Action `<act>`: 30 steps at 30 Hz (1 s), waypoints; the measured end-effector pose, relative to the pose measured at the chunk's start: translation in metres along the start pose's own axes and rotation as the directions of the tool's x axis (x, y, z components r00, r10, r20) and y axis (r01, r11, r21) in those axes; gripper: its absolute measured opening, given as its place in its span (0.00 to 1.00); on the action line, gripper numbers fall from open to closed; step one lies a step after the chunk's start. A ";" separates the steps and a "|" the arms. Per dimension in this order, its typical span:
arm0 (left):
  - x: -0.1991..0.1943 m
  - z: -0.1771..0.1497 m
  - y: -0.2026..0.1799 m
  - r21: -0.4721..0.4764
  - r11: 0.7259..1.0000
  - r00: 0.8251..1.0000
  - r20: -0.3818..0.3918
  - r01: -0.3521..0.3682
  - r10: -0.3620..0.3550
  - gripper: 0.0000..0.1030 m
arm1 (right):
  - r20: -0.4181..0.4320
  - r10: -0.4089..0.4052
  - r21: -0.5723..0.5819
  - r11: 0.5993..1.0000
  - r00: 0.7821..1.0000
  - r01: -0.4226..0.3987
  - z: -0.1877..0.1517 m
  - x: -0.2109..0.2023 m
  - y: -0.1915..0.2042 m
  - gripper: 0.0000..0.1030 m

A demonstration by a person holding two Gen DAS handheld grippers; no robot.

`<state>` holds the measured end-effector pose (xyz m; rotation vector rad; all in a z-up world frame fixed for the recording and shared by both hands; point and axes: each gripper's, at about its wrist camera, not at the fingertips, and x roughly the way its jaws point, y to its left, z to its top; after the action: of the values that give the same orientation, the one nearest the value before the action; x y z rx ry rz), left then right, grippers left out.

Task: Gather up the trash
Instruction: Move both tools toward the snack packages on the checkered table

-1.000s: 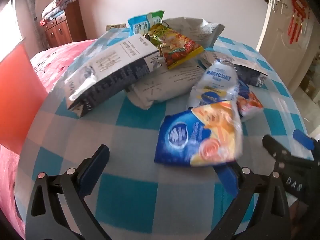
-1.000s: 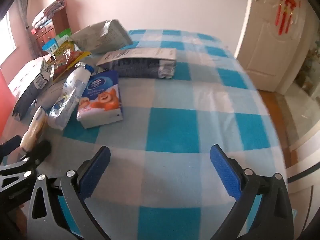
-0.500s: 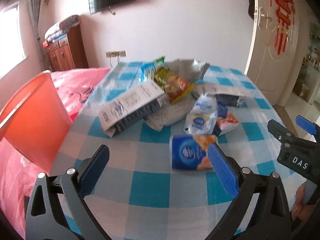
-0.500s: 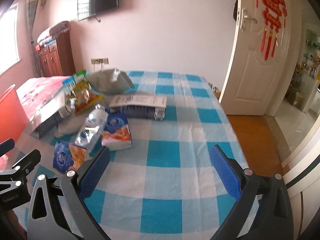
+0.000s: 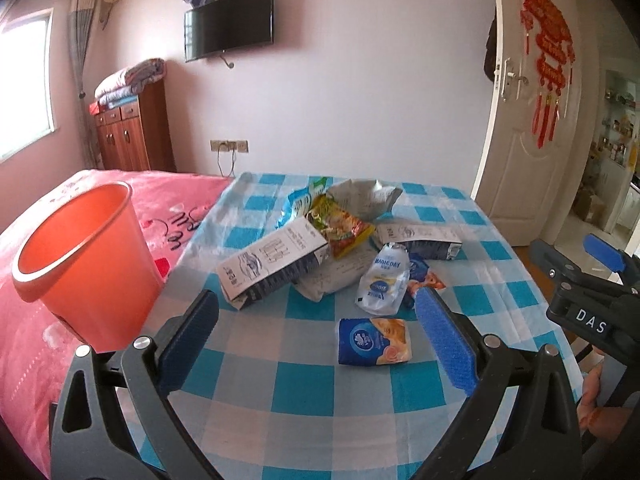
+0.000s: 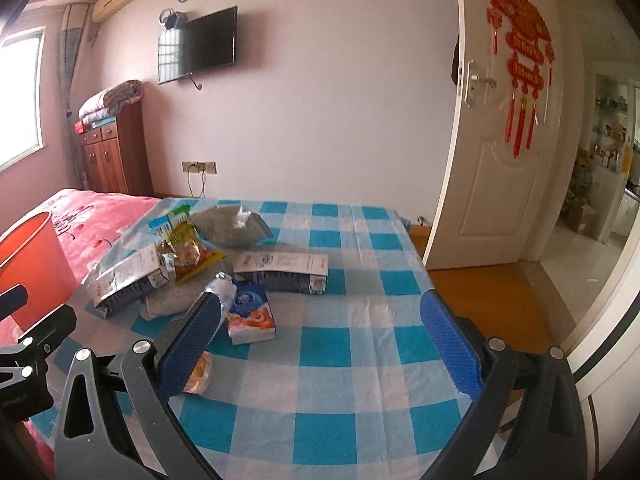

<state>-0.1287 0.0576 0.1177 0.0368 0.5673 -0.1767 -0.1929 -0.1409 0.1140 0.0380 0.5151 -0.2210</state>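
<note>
I held both grippers raised above the near edge of the counter (image 5: 304, 376), each spread wide with nothing between the pads, and everything I meant to collect lay ahead of them. Largest was the orange bin (image 5: 86, 264), standing ahead and to the left of my left gripper (image 5: 316, 336), off the counter's left edge by the pink bed (image 5: 36, 344); it looked rigid, open-topped and ready to take drops. Next in size came the black-and-white carton (image 5: 276, 268), lying tilted on the heap straight ahead of the left gripper; I judged it empty, light and easily crushed, best pinched across its flat faces near the open end. A second carton (image 6: 282, 272) lay flat, ahead of my right gripper (image 6: 320, 340) and a little left. The grey crumpled bag (image 5: 364, 198) at the far end and the yellow snack wrapper (image 5: 340, 228) beside it would be limp and slippery, so I reckoned a gathered fold was the place to grip. The clear pouch (image 5: 384, 284) looked soft and slick too. Smallest and nearest was the blue-and-orange packet (image 5: 374, 342), lying alone just ahead of the left gripper's right pad; light and flat, I judged it wanted a pinch on a raised edge.
</note>
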 end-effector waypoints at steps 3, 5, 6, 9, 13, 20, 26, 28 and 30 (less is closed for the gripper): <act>-0.009 0.000 0.000 0.008 1.000 1.000 0.023 -0.003 0.003 0.96 | 0.014 0.005 -0.004 1.000 1.000 -0.005 0.002 -0.008 0.002 0.96; -0.013 0.000 0.001 0.013 1.000 0.999 0.040 -0.007 0.006 0.96 | 0.022 0.007 -0.007 1.000 1.000 -0.007 0.004 -0.012 0.003 0.96; -0.014 0.001 0.001 0.016 1.000 0.999 0.044 -0.009 0.008 0.96 | 0.028 0.007 -0.009 1.000 1.000 -0.007 0.004 -0.014 0.004 0.96; -0.018 0.001 0.002 0.019 1.000 0.999 0.049 -0.013 0.012 0.96 | 0.043 0.004 -0.014 1.000 0.999 -0.003 0.006 -0.020 0.005 0.96; -0.024 0.001 0.005 0.009 1.000 0.998 0.060 -0.007 0.007 0.96 | 0.060 0.004 -0.015 1.000 0.998 -0.003 0.007 -0.027 0.006 0.96; -0.033 0.003 0.006 0.000 1.000 0.997 0.080 -0.004 0.004 0.96 | 0.090 0.004 -0.011 1.000 0.996 -0.003 0.008 -0.038 0.005 0.96; -0.038 0.004 0.004 0.003 1.000 0.996 0.089 -0.001 0.000 0.96 | 0.114 -0.004 -0.018 1.000 0.994 0.006 0.008 -0.044 0.005 0.96; -0.038 0.004 0.003 0.007 1.000 0.996 0.089 -0.002 0.001 0.96 | 0.115 -0.001 -0.018 1.000 0.993 0.003 0.008 -0.045 0.005 0.96; -0.039 0.004 0.003 0.005 1.000 0.996 0.090 -0.001 0.001 0.96 | 0.117 -0.002 -0.018 1.000 0.993 0.004 0.008 -0.045 0.005 0.96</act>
<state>-0.1581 0.0665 0.1422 0.0342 0.4764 -0.1782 -0.2263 -0.1278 0.1429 0.0061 0.4004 -0.2198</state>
